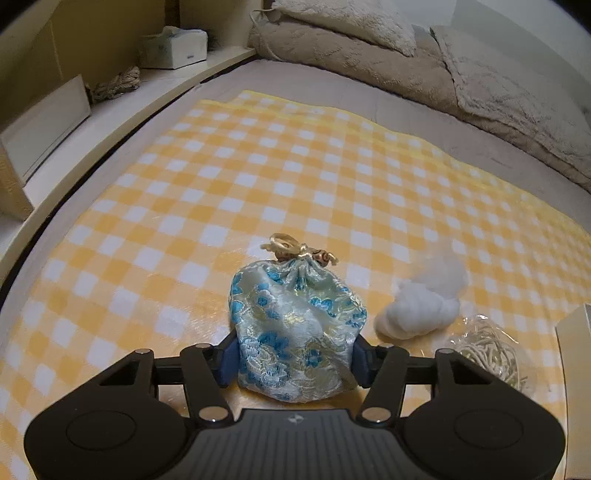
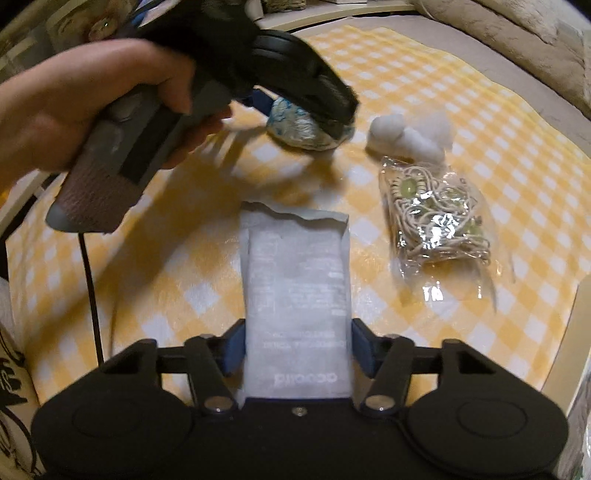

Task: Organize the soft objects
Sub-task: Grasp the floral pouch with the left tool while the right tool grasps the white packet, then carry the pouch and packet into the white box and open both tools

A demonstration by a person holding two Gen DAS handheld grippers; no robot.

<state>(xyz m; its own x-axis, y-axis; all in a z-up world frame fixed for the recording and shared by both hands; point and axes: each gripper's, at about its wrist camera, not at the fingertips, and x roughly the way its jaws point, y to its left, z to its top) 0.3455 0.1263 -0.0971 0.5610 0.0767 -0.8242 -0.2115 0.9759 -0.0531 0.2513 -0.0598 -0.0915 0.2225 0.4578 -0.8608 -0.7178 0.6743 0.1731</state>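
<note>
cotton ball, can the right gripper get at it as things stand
Probably not right now. The right gripper has its fingers around the white packet, so it is occupied. The cotton ball lies uncovered on the checked cloth, beyond the bag of cord, so freeing the fingers should open the way.

Checked blanket (image 1: 295,166) — bed (fluffy pillows (image 1: 343,22))

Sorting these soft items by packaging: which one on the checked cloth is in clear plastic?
The bag of cream cord, beside the cotton wad. Its wrap is see-through and shiny; the brocade pouch and white packet are opaque.
</note>
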